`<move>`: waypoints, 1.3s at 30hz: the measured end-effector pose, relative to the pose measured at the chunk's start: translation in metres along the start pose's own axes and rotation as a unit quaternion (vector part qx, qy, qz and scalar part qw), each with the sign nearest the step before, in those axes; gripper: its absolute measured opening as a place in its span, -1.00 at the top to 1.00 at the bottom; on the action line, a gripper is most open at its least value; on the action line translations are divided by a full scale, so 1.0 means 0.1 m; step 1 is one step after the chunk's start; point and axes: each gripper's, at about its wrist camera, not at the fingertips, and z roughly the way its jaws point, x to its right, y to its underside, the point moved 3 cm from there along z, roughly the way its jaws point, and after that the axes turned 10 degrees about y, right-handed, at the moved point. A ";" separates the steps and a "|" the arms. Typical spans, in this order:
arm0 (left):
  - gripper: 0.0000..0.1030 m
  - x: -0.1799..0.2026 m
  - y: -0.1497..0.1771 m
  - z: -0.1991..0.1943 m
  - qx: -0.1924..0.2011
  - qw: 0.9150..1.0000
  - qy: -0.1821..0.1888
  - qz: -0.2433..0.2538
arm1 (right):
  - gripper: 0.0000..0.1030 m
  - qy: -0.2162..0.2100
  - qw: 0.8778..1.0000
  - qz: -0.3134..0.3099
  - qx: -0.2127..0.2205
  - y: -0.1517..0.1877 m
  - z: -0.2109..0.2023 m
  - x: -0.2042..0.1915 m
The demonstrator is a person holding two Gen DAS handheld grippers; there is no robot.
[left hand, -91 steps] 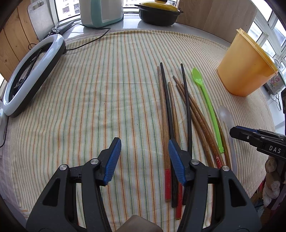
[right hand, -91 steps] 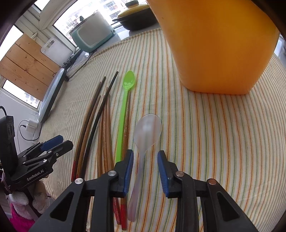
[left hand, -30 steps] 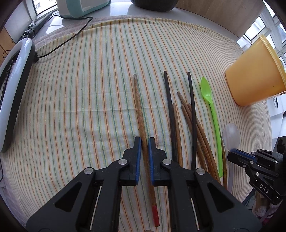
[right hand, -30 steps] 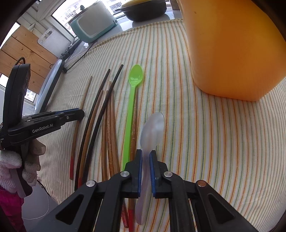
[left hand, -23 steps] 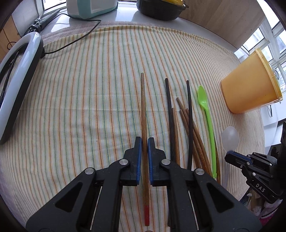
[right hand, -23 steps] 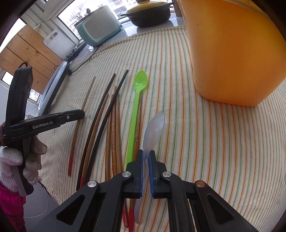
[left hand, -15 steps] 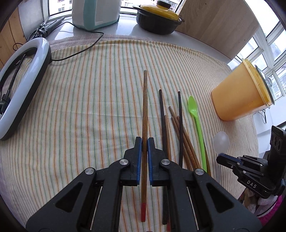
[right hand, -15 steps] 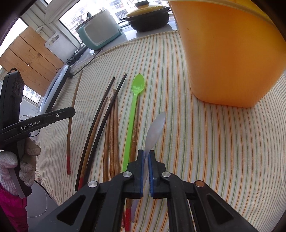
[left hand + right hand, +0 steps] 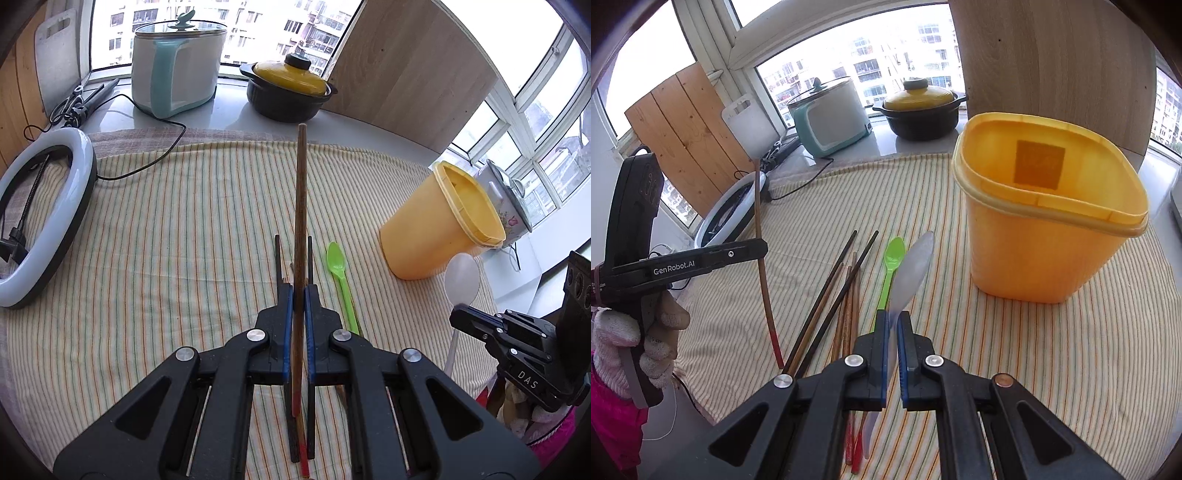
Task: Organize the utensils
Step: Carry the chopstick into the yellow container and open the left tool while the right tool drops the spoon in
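The left gripper (image 9: 298,295) is clenched on a brown chopstick with a red end (image 9: 301,206), its blue-padded fingers (image 9: 287,325) pressing the stick from both sides, so that the long part juts out ahead of the fingers and the red end hangs behind them, clear of the striped cloth (image 9: 166,240) that covers the table. From the right wrist view the same gripper shows at the left edge, held by a hand in a white knitted glove (image 9: 646,339), with the chopstick standing steeply across it. The right gripper (image 9: 893,332) is clenched on a translucent white spoon (image 9: 912,266), grasping its handle so that the bowl points up and forward toward the orange container (image 9: 1045,229). That container stands upright and open on the cloth, near the spoon's bowl but apart from it. On the cloth below the grippers lie the rest of the utensils: two black chopsticks (image 9: 834,291), a small bunch of brown chopsticks (image 9: 847,317) and a green spoon (image 9: 892,266), all roughly parallel and close together. At the far side of the table stand a teal and white cooker (image 9: 177,70) and a black pot with a yellow lid (image 9: 290,88); a ring light (image 9: 44,221) lies at the cloth's left edge.
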 end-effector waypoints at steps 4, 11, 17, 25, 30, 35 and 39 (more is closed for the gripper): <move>0.92 0.18 -0.10 -0.08 0.014 1.000 0.006 0.016 | 0.97 0.004 1.000 -0.010 0.030 -0.13 -0.19 -0.03; 0.92 0.44 -0.32 -0.22 0.038 0.998 0.027 0.039 | 0.97 0.009 0.998 -0.011 0.066 -0.34 -0.41 0.04; 0.92 0.74 -0.57 -0.34 0.060 0.995 0.051 0.058 | 0.97 0.022 0.995 -0.006 0.093 -0.55 -0.54 0.17; 0.92 1.11 -0.89 -0.44 0.085 0.990 0.075 0.079 | 0.97 0.036 0.992 0.021 0.119 -0.85 -0.61 0.51; 0.92 1.34 -1.08 -0.43 0.095 0.987 0.088 0.091 | 0.96 0.057 0.989 0.035 0.132 -1.04 -0.60 0.75; 0.92 1.52 -1.21 -0.30 0.090 0.986 0.100 0.094 | 0.96 0.079 0.987 0.049 0.132 -1.22 -0.51 0.94; 0.92 1.61 -1.28 -0.15 0.084 0.986 0.106 0.095 | 0.96 0.091 0.985 0.055 0.136 -1.33 -0.45 1.05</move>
